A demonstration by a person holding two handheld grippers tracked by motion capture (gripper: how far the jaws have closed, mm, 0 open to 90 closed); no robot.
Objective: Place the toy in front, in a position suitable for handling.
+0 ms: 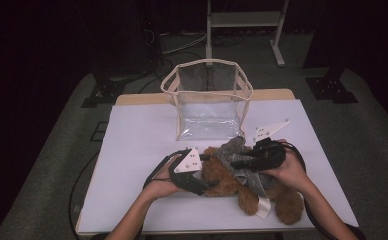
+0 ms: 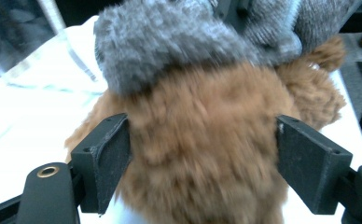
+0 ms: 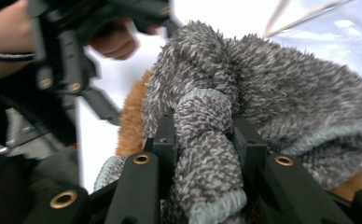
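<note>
Teddy bear, brown plush, lies near the front edge of the white table, a grey knit garment bunched over its upper body. Open tabletop to the left and behind; clear bag stands upright just beyond, mouth open. Left gripper: jaws straddle the bear's furry body, pads beside the fur, not seen pressing. Right gripper: jaws clenched on a fold of the grey garment. Both hands low at the bear. Dark room, grey floor around the table.
</note>
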